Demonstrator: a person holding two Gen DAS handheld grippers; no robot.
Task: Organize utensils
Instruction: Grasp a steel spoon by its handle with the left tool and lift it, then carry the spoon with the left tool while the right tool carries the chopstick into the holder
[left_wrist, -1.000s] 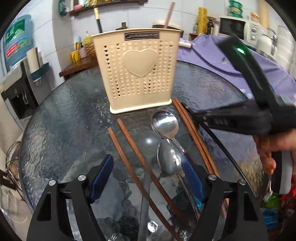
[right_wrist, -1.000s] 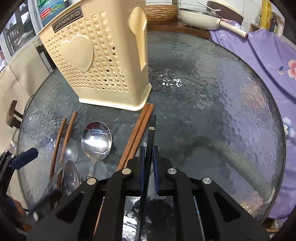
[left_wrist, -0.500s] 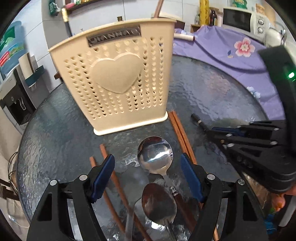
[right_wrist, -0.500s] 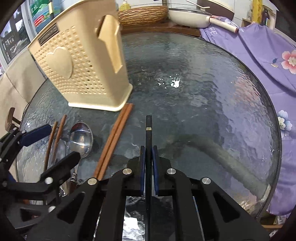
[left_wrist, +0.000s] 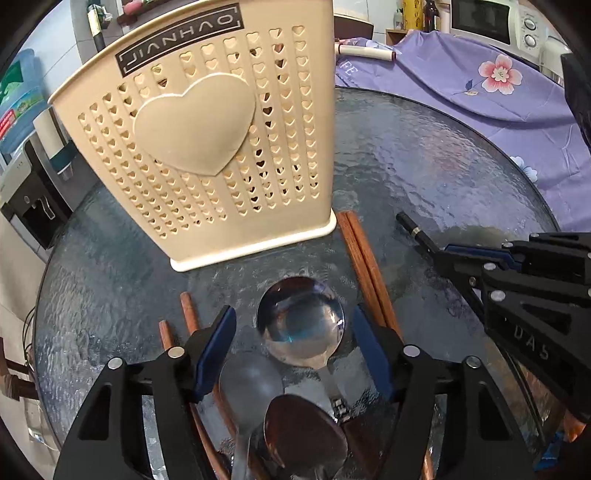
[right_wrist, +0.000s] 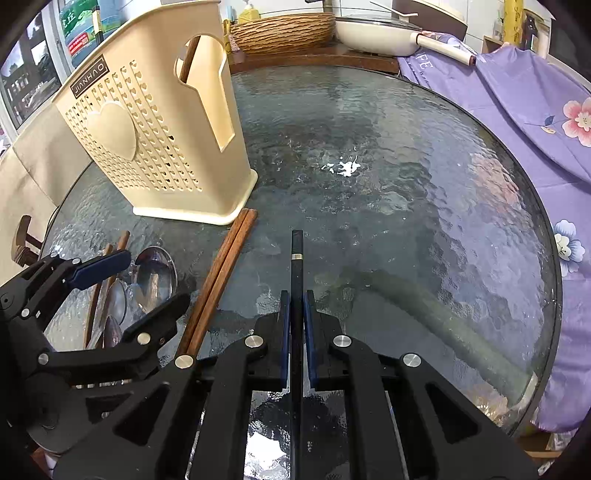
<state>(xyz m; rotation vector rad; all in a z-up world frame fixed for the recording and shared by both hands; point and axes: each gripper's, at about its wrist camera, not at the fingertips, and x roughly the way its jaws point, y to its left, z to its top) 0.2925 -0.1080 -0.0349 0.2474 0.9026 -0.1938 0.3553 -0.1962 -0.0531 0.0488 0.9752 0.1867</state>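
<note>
A cream perforated utensil holder (left_wrist: 207, 147) (right_wrist: 155, 147) stands upright on the glass table, one brown stick showing inside it. My left gripper (left_wrist: 293, 332) (right_wrist: 140, 284) hovers low over several steel spoons; its jaws are closing with the bowl of the largest spoon (left_wrist: 301, 325) between them, the pads apart from it. A second spoon (left_wrist: 306, 435) lies nearer the camera. My right gripper (right_wrist: 295, 306) (left_wrist: 443, 251) is shut on a black chopstick (right_wrist: 296, 258) (left_wrist: 413, 230) that points forward. A brown chopstick pair (left_wrist: 365, 266) (right_wrist: 221, 273) lies beside the holder's corner.
Two more brown chopsticks (left_wrist: 188, 314) lie left of the spoons. The round glass table (right_wrist: 406, 184) has a purple floral cloth (right_wrist: 535, 110) beyond its right rim. A wicker basket (right_wrist: 284, 31) and a white pan (right_wrist: 376, 33) sit on a counter behind.
My left gripper has moved forward toward the holder and now frames the large spoon's bowl, its jaws narrower. The right gripper has shifted slightly, still holding the black chopstick.
</note>
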